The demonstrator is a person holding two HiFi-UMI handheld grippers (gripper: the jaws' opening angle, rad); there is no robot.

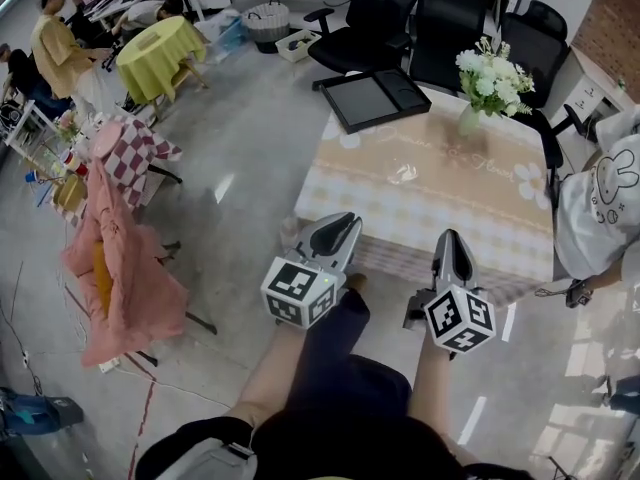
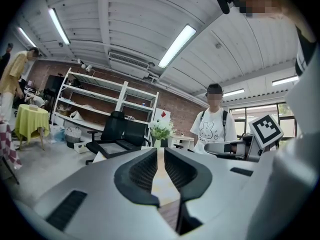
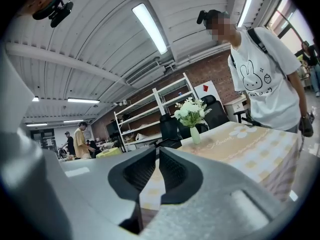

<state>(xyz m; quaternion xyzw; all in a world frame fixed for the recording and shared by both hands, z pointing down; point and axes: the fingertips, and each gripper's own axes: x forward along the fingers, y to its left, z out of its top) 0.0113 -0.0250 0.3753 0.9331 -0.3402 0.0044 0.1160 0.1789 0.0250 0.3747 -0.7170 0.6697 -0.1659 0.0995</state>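
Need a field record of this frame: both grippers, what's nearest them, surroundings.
left gripper: jaws nearly together, only a slit, nothing between; in front of the table's near left corner
right gripper: same narrow slit, empty; in front of the table's near edge
table: pale checked cloth, middle bare
flower vase: upright, far right part of the table
black tray: at the far left corner, looks empty
bystander: white T-shirt, at the table's right side
pink garment: draped on a stand, left of the table

The pale grey left gripper (image 1: 340,230) and right gripper (image 1: 452,246) have black ribbed pads (image 2: 142,171) and black-and-white marker cubes (image 1: 300,291); the person's clothing (image 1: 340,408) is dark.
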